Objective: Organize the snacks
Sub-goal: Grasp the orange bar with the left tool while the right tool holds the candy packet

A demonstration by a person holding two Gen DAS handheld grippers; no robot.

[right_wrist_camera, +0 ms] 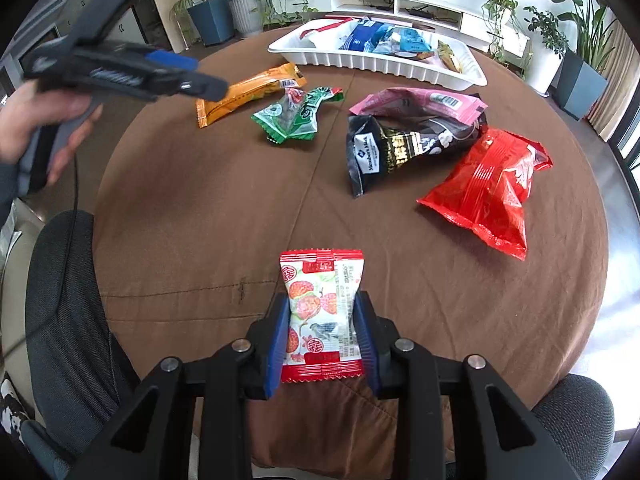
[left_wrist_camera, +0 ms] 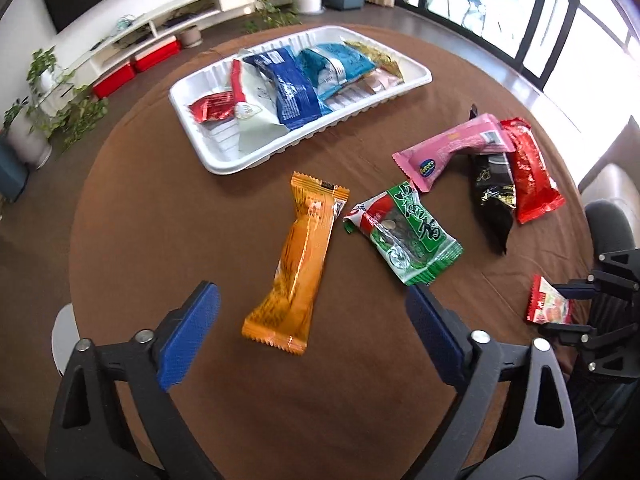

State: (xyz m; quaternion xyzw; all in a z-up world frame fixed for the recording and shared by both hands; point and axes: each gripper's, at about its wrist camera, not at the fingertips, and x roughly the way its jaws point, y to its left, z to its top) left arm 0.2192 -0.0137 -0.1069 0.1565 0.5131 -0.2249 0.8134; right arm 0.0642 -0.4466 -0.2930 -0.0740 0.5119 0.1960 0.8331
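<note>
A white tray [left_wrist_camera: 416, 80] at the far side of the round brown table holds several snack packets. Loose on the cloth lie an orange bar [left_wrist_camera: 298, 264], a green packet [left_wrist_camera: 404, 230], a pink packet [left_wrist_camera: 452, 150], a black bag [left_wrist_camera: 494, 196] and a red bag [left_wrist_camera: 532, 172]. My left gripper [left_wrist_camera: 314, 296] is open and hovers over the near end of the orange bar. My right gripper [right_wrist_camera: 322, 308] is shut on a small red-and-white packet [right_wrist_camera: 322, 312] above the near table edge. That packet also shows in the left wrist view [left_wrist_camera: 546, 302].
Grey chairs [right_wrist_camera: 68, 320] stand at the near table edge on both sides. A white low cabinet [right_wrist_camera: 420, 4] and potted plants [right_wrist_camera: 212, 4] line the wall beyond the table. The left gripper [right_wrist_camera: 176, 64] shows in the right wrist view, held above the table's left side.
</note>
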